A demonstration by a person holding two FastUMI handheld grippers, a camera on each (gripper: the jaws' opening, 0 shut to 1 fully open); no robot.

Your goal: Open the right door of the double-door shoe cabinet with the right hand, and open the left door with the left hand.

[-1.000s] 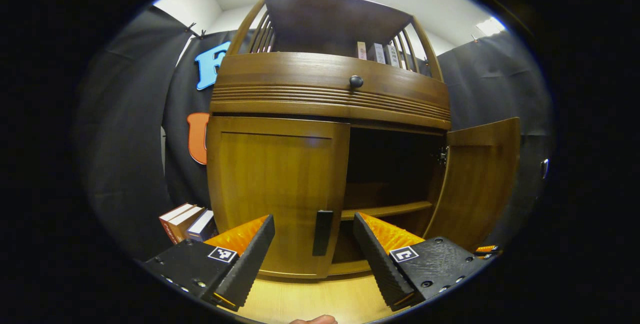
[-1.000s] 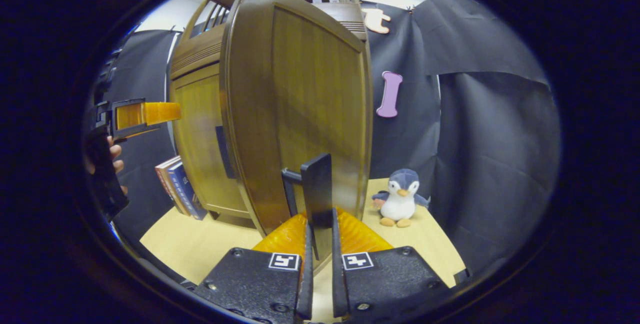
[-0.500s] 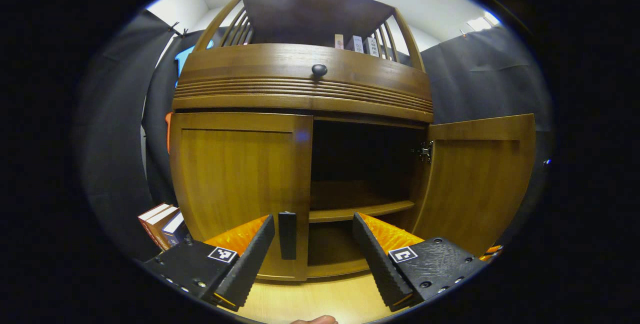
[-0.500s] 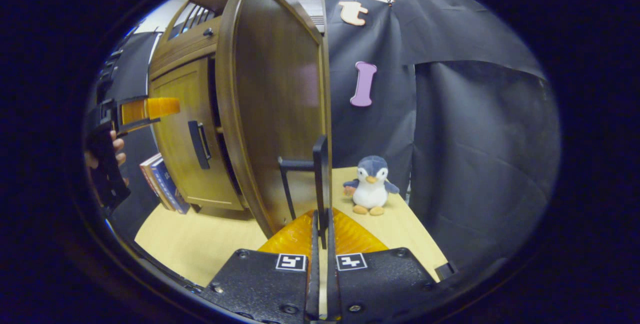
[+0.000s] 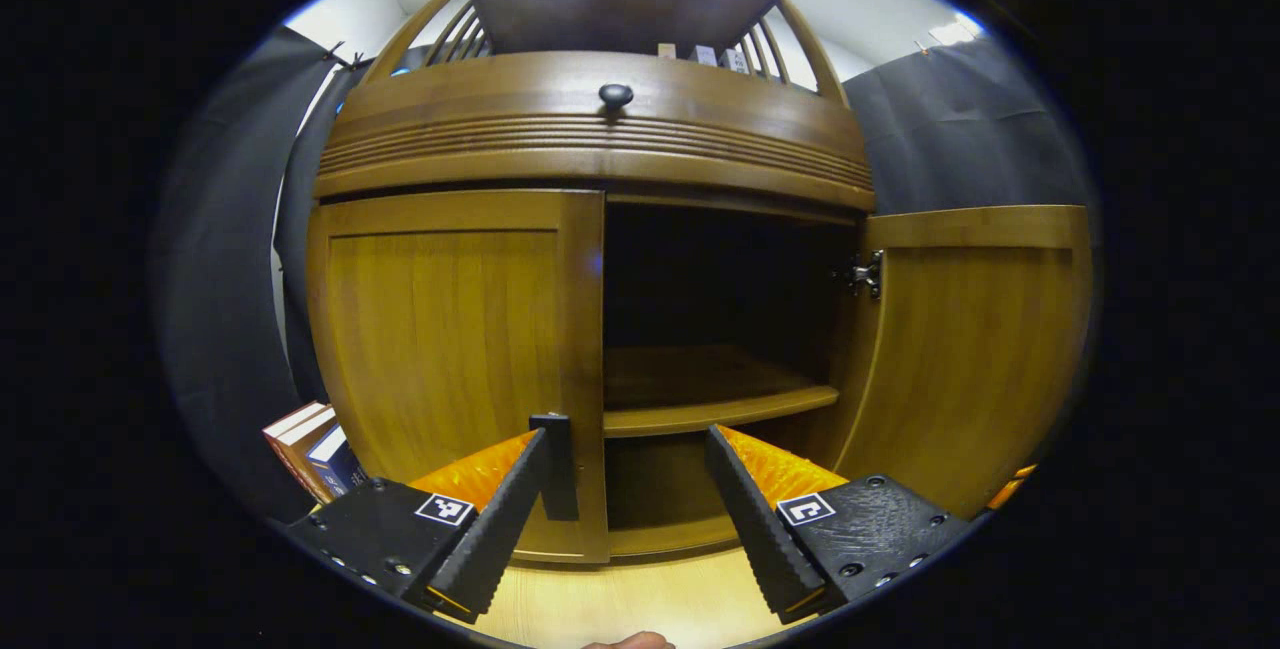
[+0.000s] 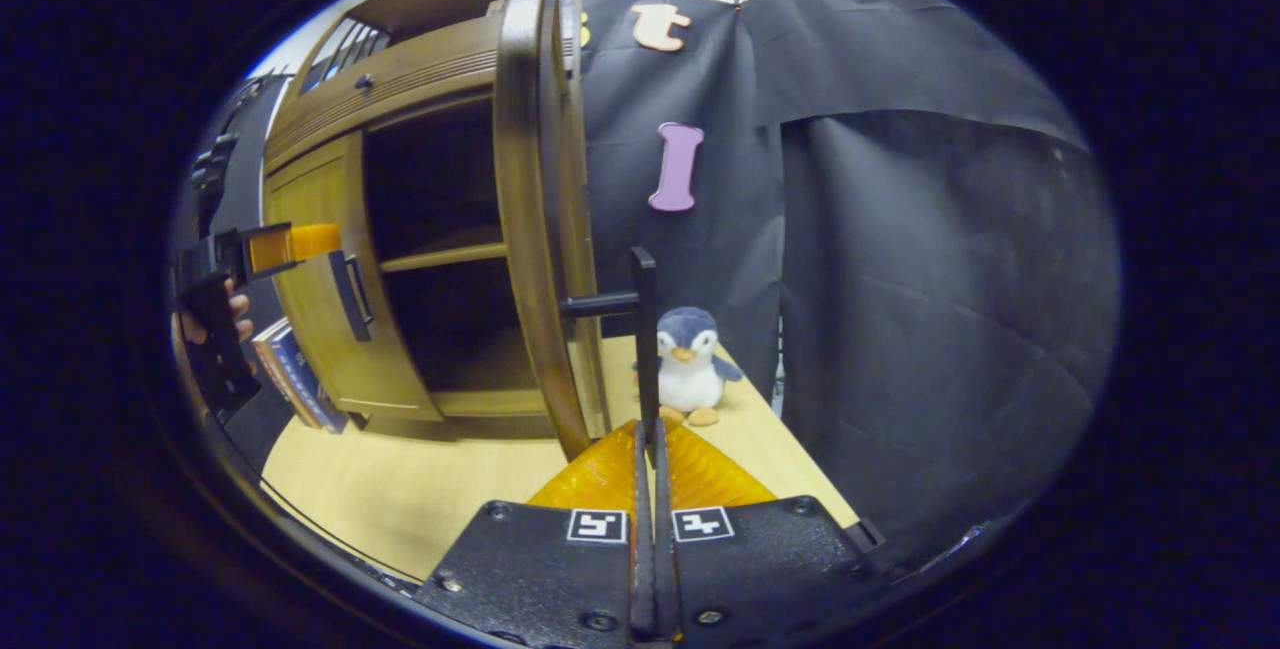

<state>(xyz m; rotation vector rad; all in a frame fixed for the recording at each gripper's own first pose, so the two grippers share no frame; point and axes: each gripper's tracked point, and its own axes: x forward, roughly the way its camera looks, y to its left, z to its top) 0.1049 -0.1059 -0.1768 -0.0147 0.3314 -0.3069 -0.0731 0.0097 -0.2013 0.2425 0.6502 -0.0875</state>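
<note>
1. The shoe cabinet (image 5: 600,139) stands at the back of the surface (image 6: 400,489); I see its right door (image 5: 975,349) swung wide open and its left door (image 5: 450,349) closed.
2. My right tool (image 6: 648,449) is clamped on the right door's handle (image 6: 645,329), both fingers pressing it.
3. My left tool (image 5: 625,489) is spread wide, with the left door's handle (image 5: 557,464) between its fingers, close to one finger; I cannot tell if they touch.
4. Books (image 5: 305,439) lean beside the cabinet's left side, and a plush penguin (image 6: 688,364) sits near the right edge.
</note>
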